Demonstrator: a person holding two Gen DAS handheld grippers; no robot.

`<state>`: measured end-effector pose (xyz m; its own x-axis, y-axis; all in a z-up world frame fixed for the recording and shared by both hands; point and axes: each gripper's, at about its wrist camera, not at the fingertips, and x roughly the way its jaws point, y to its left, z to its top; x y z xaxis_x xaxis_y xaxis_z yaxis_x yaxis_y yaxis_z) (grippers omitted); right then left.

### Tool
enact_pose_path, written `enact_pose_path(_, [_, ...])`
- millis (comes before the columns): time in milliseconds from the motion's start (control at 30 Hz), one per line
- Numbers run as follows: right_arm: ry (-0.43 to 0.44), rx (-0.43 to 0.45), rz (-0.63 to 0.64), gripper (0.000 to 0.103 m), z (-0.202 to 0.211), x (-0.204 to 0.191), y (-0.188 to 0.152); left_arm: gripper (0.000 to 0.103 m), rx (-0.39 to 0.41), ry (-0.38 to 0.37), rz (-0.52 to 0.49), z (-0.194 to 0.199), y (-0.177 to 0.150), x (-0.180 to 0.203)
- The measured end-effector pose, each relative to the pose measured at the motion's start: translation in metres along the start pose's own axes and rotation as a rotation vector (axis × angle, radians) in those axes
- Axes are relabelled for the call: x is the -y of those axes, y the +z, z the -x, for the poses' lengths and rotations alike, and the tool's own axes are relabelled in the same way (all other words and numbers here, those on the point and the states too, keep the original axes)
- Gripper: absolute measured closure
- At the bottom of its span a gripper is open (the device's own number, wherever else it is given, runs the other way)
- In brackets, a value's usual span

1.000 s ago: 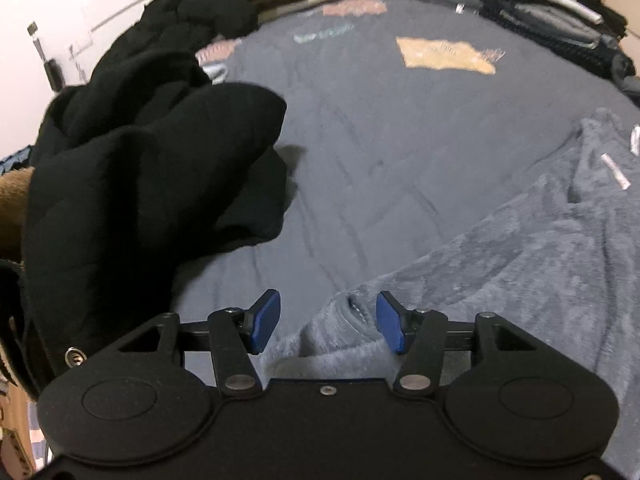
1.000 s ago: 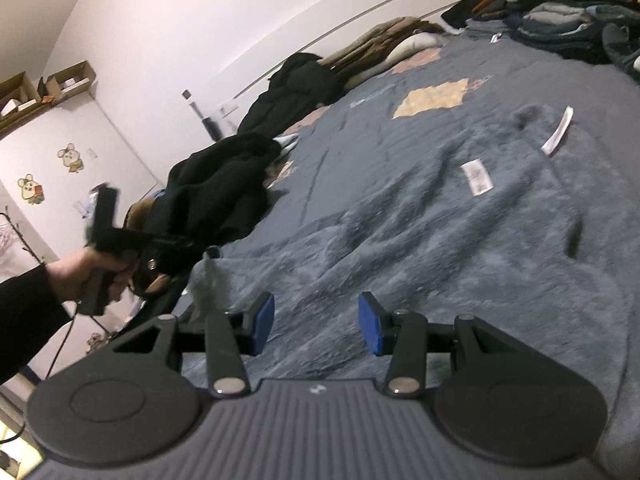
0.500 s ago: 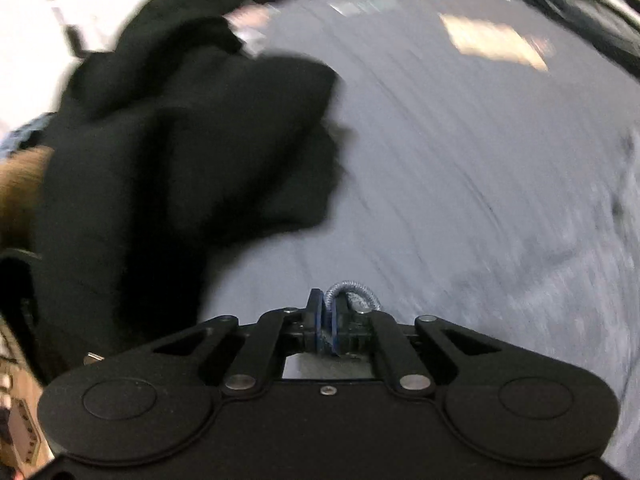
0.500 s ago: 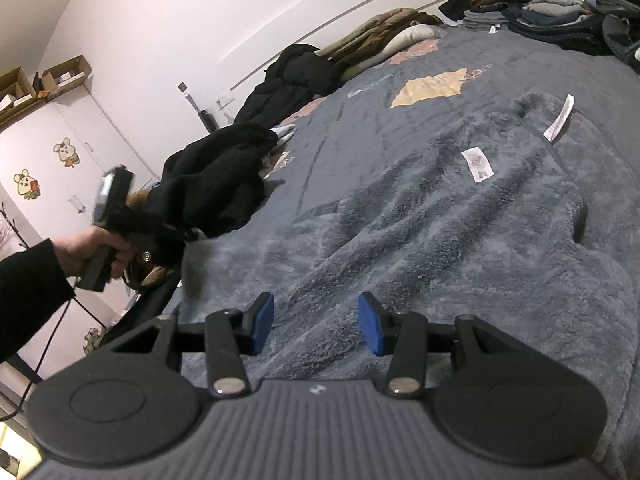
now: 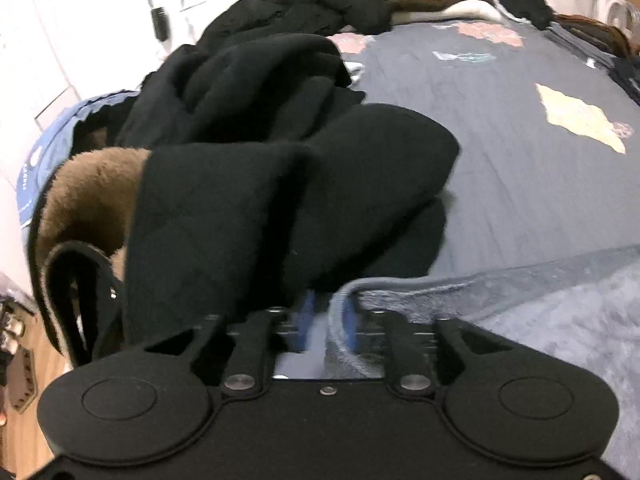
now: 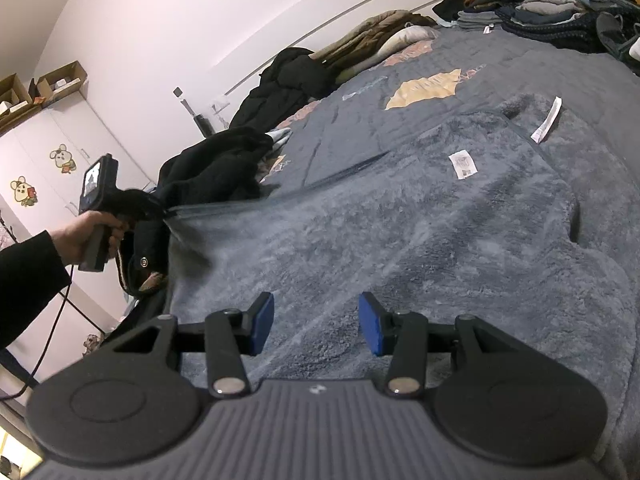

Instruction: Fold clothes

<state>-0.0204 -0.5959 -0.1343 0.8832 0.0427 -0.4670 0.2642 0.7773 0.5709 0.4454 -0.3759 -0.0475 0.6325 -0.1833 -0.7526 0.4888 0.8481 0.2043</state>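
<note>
While the left claw [image 5: 326, 320] has clamped and dragged the fleece [image 6: 420, 232] hem outward, its jaws now reopen with hem between; fleece spread on bed [image 6: 540, 68], right claw [image 6: 316, 322] spread, idle.

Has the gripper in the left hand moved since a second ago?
Yes. The left gripper has moved up and toward the black clothes pile, pulling the fluffy grey garment's edge taut.

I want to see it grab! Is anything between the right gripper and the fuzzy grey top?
Nothing visible. The right gripper hangs open just over the grey fleece top, with only bare fleece ahead of it. The black clothes pile lies off at the far edge.
</note>
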Motion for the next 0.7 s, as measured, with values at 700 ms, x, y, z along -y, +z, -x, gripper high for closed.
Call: enact_pose_path(700, [-0.037, 0.112, -0.068, 0.057, 0.032, 0.015, 0.022, 0.05, 0.149, -0.421, -0.202, 0.074, -0.018, 0.176])
